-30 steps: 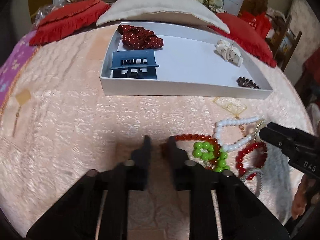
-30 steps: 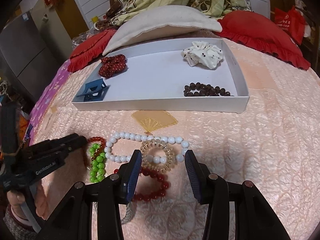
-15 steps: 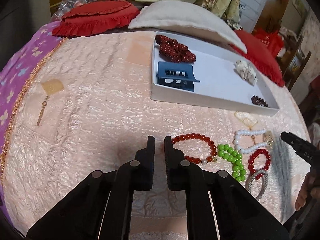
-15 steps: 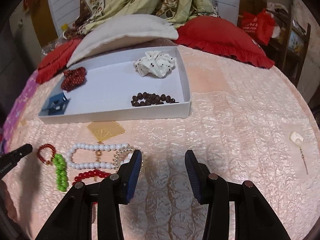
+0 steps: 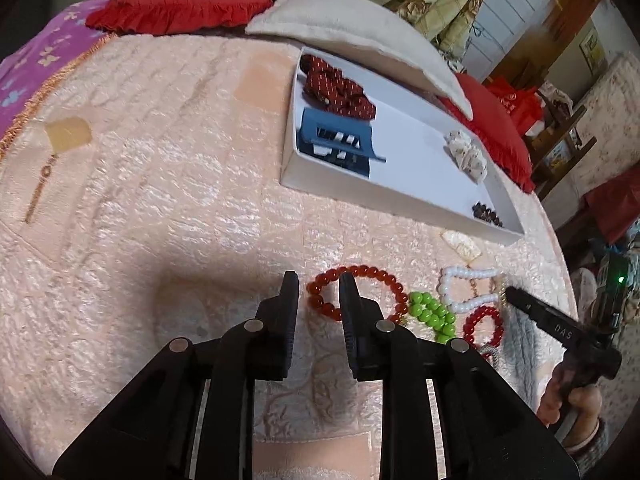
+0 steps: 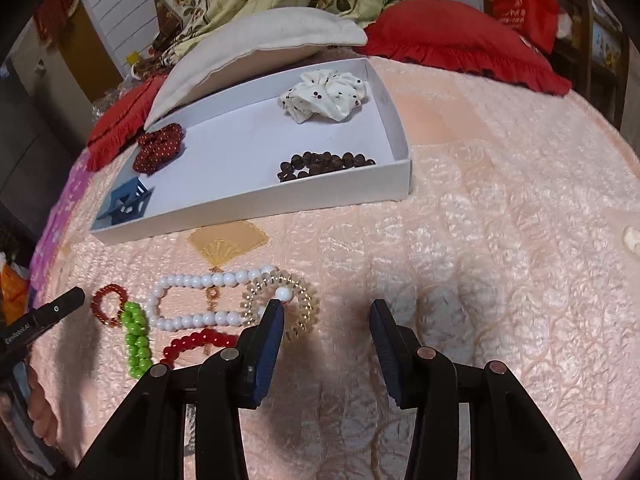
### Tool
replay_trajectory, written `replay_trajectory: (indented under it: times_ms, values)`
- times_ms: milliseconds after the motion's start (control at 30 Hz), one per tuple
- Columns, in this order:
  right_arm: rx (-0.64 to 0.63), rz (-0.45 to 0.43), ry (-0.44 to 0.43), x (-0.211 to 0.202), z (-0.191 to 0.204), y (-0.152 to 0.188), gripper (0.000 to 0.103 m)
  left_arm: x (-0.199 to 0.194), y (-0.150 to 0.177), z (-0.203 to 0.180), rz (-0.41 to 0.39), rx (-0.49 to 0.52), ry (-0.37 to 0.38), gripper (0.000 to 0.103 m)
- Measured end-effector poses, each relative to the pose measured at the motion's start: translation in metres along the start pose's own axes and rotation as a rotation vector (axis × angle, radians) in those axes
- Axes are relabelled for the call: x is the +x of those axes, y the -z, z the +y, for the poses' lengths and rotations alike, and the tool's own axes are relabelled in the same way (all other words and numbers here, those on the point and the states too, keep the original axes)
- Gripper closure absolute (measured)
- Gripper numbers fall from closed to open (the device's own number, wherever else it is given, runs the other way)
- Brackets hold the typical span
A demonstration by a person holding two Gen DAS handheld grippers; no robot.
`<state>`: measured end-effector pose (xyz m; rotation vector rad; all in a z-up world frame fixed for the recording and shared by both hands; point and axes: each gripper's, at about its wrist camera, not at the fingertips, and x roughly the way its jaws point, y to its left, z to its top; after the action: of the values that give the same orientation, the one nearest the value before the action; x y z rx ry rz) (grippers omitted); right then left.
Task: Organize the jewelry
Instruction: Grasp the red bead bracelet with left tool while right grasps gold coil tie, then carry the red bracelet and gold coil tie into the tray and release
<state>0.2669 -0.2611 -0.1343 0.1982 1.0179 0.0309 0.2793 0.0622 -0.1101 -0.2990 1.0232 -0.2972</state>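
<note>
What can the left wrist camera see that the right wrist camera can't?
Only the left wrist view shows the yellow charm with a chain, far out on the bedspread. Only the right wrist view shows the clear spiral hair tie whole and a small white piece at the picture's edge. Both show the white tray with the blue hair claw, red scrunchie and white scrunchie, plus the green beads and white bead strand.
</note>
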Motion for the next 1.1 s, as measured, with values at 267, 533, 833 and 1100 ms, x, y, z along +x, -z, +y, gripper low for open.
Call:
replay_trajectory:
  times_ms: [267, 533, 833, 1100]
  values:
    - [-0.090, -0.020, 0.051, 0.005, 0.014, 0.002, 0.092, 0.013, 0.004, -0.017, -0.016, 0.076, -0.020, 0.064]
    - [-0.066, -0.042, 0.023, -0.012, 0.015, 0.002, 0.094, 0.019, 0.012, -0.042, 0.000, 0.170, -0.025, 0.097]
    - [-0.074, -0.104, -0.002, -0.051, 0.027, -0.004, 0.094, -0.034, 0.007, -0.046, -0.109, 0.178, 0.076, 0.097]
    - [-0.092, -0.125, -0.041, -0.063, 0.036, 0.000, 0.094, -0.068, 0.002, -0.045, -0.175, 0.160, 0.146, 0.097]
